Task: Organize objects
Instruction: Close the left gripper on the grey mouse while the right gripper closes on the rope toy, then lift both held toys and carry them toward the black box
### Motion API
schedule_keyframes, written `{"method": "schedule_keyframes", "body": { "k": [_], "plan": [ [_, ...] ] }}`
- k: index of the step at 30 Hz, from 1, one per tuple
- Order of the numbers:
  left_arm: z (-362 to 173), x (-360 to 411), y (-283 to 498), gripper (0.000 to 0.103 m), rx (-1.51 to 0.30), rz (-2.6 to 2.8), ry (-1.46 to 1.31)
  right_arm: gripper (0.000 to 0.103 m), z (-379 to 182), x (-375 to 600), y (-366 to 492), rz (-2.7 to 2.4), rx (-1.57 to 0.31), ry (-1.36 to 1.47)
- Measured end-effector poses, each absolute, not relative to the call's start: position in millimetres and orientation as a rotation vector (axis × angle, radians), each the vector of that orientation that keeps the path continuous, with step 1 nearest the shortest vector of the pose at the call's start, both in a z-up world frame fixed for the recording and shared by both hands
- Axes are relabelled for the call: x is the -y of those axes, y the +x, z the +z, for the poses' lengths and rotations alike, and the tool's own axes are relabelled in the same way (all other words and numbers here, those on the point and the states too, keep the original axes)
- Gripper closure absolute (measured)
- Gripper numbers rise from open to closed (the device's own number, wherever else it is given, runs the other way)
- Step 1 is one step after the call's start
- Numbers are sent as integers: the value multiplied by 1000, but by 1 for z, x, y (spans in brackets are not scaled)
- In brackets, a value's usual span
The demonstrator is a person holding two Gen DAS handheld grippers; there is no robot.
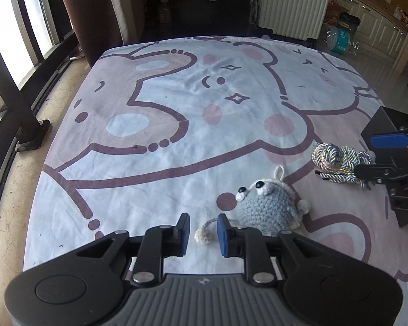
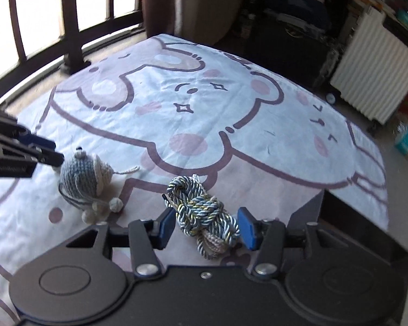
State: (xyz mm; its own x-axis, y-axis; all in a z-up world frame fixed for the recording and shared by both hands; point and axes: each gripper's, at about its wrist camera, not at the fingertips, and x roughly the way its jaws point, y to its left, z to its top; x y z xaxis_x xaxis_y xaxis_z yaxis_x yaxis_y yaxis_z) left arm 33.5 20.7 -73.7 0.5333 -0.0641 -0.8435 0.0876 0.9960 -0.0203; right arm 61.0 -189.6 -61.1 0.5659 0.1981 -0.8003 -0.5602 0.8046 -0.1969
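Your left gripper (image 1: 203,233) sits low over the cartoon-bear blanket (image 1: 176,114) with its blue-padded fingers spread apart and nothing clamped between them. Take the crocheted grey mouse (image 1: 270,207) as your landmark: it lies on the blanket just beyond and a little to the right of that gripper's right fingertip, eyes facing up. Its thin tail curls back toward you, and the cream pompom (image 1: 203,235) at the tail's end rests in the gap between your left fingers, touching neither pad as far as the view shows.

To the right of the mouse, a short way off and not touching it, lies the knotted bundle of blue, white and gold cord (image 1: 337,163). Your right gripper (image 2: 206,227) is spread wide around that cord bundle (image 2: 204,217): the bundle fills most of the space between the two blue pads (image 2: 248,228), with a visible gap on the left side. On the right side you cannot tell whether the pad touches the cord.

From the right wrist view the mouse (image 2: 87,179) sits to the left of the cord, with your left gripper's tips just beside its head. Behind the right gripper, on the side away from the mouse, a black box (image 2: 340,225) rests at the blanket's edge.
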Motion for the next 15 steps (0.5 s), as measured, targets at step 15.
{"method": "schedule_keyframes", "body": {
  "k": [15],
  "plan": [
    [-78,-7,43,52,-1035,-273,-106,54,-87,177,85,619,-938,-652]
  ]
}}
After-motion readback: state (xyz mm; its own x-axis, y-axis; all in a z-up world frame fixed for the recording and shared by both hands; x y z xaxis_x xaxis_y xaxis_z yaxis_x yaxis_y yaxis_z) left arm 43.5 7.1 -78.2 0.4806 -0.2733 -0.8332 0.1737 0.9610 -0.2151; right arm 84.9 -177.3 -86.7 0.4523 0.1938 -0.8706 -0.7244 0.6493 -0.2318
